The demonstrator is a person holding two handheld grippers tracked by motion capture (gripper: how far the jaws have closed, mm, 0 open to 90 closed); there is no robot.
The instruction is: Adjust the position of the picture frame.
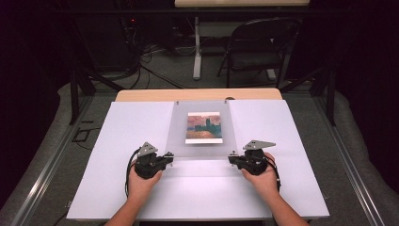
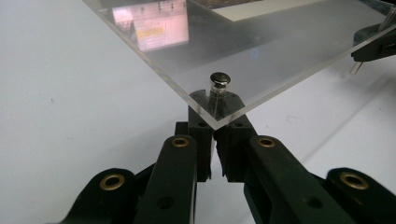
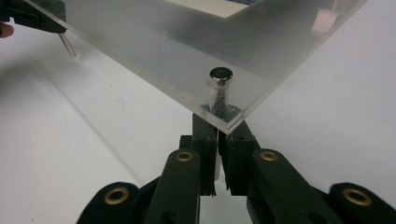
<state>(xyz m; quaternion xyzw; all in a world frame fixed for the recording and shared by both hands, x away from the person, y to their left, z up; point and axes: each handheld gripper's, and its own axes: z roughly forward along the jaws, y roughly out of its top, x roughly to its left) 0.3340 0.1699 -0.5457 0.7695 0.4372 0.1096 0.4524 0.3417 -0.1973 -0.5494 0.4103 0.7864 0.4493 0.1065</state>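
A clear acrylic sheet (image 1: 179,136) lies over a printed painting (image 1: 203,127) on the white board (image 1: 127,136). A metal pin passes through each near corner of the sheet. My left gripper (image 1: 169,157) is shut on the shaft of the left corner pin (image 2: 219,78) under the sheet (image 2: 280,51). My right gripper (image 1: 232,158) is shut on the right corner pin (image 3: 220,73) the same way, below the sheet (image 3: 154,42). The sheet's near edge stands raised off the board. The opposite gripper's pin tip hangs beneath the sheet in each gripper view.
The white board covers a wooden table (image 1: 197,94). Two small fixings hold the sheet's far edge (image 1: 226,100). A black folding chair (image 1: 261,47) and cables stand on the floor beyond. Bare board lies left and right of the sheet.
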